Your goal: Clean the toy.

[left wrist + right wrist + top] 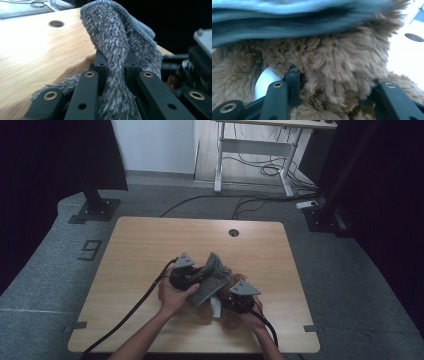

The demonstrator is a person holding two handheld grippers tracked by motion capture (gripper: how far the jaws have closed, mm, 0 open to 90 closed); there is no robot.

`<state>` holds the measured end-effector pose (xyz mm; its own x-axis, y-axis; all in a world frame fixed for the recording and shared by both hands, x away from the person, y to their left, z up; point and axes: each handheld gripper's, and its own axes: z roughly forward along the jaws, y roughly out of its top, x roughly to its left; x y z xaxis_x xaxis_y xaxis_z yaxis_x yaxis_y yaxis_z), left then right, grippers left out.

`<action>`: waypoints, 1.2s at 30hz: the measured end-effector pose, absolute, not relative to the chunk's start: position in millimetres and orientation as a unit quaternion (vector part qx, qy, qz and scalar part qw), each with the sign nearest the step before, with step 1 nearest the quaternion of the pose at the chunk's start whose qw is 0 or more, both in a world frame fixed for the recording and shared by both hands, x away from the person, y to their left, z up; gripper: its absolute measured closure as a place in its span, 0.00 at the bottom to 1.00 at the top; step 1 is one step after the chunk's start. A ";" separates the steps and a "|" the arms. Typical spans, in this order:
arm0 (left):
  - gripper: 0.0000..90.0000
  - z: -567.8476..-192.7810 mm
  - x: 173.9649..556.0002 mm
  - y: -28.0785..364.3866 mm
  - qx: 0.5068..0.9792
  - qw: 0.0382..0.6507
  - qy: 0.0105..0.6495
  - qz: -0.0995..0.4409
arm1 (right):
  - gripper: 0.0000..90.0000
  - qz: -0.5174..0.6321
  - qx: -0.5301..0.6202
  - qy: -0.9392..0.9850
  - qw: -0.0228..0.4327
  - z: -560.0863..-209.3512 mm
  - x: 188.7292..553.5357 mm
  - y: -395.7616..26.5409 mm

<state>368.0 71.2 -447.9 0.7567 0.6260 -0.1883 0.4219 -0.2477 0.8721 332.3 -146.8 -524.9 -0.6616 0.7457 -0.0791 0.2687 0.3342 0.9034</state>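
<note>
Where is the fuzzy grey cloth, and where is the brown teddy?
grey cloth [112,45]: left gripper view, on its fluffy raised fold above the jaws.
brown teddy [337,65]: right gripper view, on its fur between the jaws.

You can read one sign in the high view: a large figure "9" [90,250], marked in dark outline on the grey floor [45,270], at about nine o'clock from the table [150,240]. The white tag [265,81] on the brown plush toy [332,65] shows no print you could read.
</note>
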 end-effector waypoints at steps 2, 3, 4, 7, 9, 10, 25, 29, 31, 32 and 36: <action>0.85 -452.3 368.8 57.5 0.790 0.505 0.333 0.096 | 0.54 0.474 0.315 0.781 0.258 -526.4 326.4 -145.9; 0.85 -456.8 369.0 53.5 0.794 0.500 0.331 0.096 | 0.54 0.471 0.311 0.782 0.264 -528.1 323.0 -145.6; 0.85 -460.9 368.6 51.7 0.797 0.496 0.331 0.098 | 0.54 0.467 0.310 0.784 0.266 -529.6 321.4 -146.2; 0.85 -463.0 365.4 57.2 0.800 0.490 0.331 0.108 | 0.54 0.469 0.319 0.783 0.254 -533.6 321.1 -150.3; 0.86 -461.2 362.5 67.9 0.799 0.484 0.334 0.126 | 0.54 0.468 0.318 0.784 0.255 -533.2 321.6 -150.3; 0.86 -461.4 361.5 77.4 0.797 0.482 0.340 0.133 | 0.54 0.469 0.320 0.784 0.253 -533.0 321.9 -150.6; 0.85 -482.6 338.2 206.4 0.725 0.520 0.419 0.166 | 0.54 0.485 0.327 0.779 0.224 -533.4 323.8 -154.4; 0.86 -500.8 353.5 222.3 0.725 0.487 0.459 0.165 | 0.54 0.489 0.330 0.777 0.219 -534.0 325.0 -155.8; 0.86 -512.3 359.0 225.1 0.730 0.469 0.472 0.153 | 0.54 0.492 0.331 0.776 0.214 -534.7 325.7 -157.4; 0.86 -518.3 361.2 227.4 0.728 0.470 0.480 0.138 | 0.54 0.492 0.331 0.776 0.213 -534.8 325.8 -157.6; 0.87 -511.2 358.1 226.7 0.712 0.499 0.478 0.126 | 0.54 0.492 0.332 0.776 0.212 -535.1 326.2 -158.2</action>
<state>358.1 226.7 -511.2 0.5119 0.8058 -0.2976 0.5551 -0.0459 0.8305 326.2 -158.2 -535.1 -0.6896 0.7242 -0.0026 0.3069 0.2955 0.9047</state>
